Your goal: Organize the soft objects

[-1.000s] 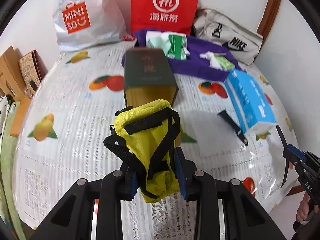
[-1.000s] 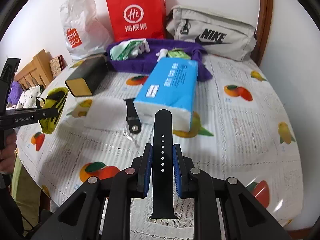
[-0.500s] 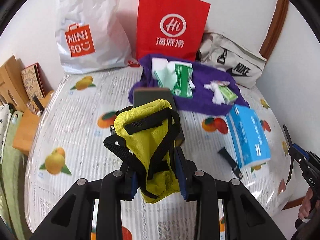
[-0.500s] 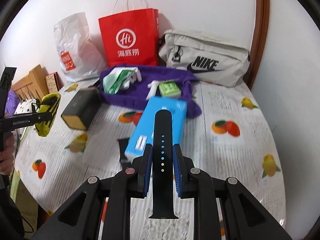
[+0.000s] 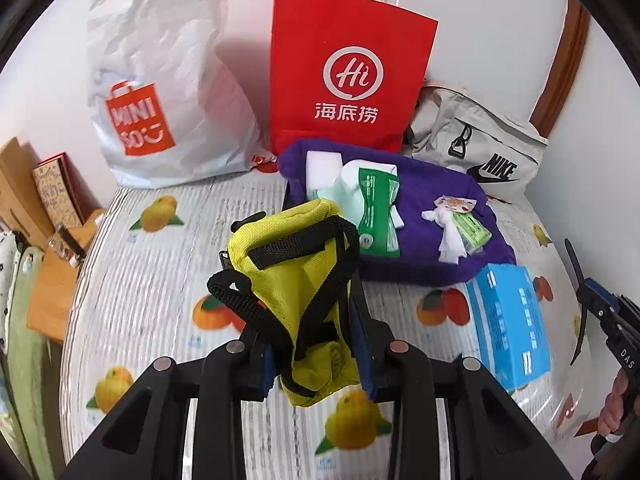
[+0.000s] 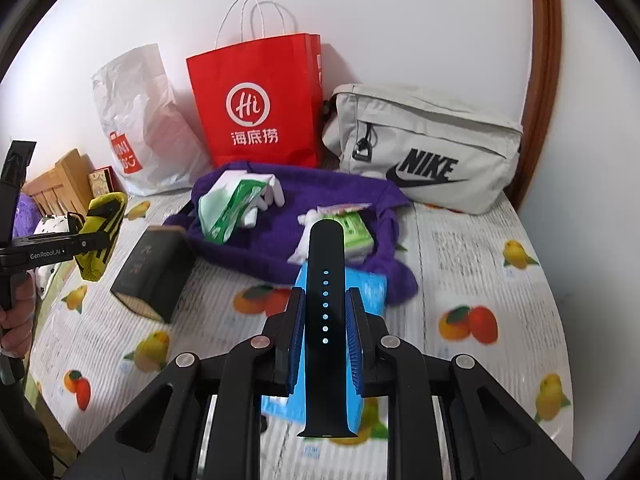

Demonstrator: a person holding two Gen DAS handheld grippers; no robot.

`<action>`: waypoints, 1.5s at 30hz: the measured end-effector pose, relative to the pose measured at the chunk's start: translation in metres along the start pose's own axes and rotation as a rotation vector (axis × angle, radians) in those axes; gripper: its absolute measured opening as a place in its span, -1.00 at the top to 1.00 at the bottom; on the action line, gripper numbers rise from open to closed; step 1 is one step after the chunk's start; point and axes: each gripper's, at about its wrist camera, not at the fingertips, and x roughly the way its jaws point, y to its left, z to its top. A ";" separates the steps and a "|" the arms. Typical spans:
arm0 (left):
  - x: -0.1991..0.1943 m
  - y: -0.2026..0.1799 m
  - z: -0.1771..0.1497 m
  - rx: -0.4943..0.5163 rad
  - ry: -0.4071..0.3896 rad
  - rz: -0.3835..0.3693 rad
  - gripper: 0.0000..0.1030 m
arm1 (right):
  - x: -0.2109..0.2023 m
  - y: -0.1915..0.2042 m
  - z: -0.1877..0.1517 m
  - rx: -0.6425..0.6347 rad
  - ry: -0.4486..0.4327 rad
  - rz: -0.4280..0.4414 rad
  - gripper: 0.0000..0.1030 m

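A fruit-print tablecloth (image 6: 472,248) lies bare along its right edge. Above it, the left gripper (image 5: 316,344) clamps a yellow pouch (image 5: 296,276); the right gripper (image 6: 325,328) pinches a black watch strap (image 6: 325,320) over the blue tissue pack (image 6: 370,288).

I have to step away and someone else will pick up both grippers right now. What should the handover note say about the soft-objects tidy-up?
Left gripper: shut on the yellow fabric pouch with black straps, held above the fruit-print tablecloth.
Right gripper: shut on the black perforated rubber watch strap, also lifted.
On the table: purple plush cloth carrying green-and-white packets, blue tissue pack, dark rectangular box.
Done: both soft items picked up.
Left: neither is set down yet; likely they go with the things on the purple cloth, though that is a guess.
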 end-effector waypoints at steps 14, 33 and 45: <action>0.061 -0.006 0.059 0.004 0.038 -0.056 0.39 | 0.059 -0.008 0.064 -0.011 -0.029 0.023 0.61; 0.140 -0.011 0.095 -0.035 0.114 -0.113 0.31 | 0.165 -0.003 0.091 -0.019 0.082 0.065 0.61; 0.169 -0.022 0.101 -0.029 0.146 -0.119 -0.06 | 0.198 -0.010 0.088 -0.025 0.161 0.052 0.60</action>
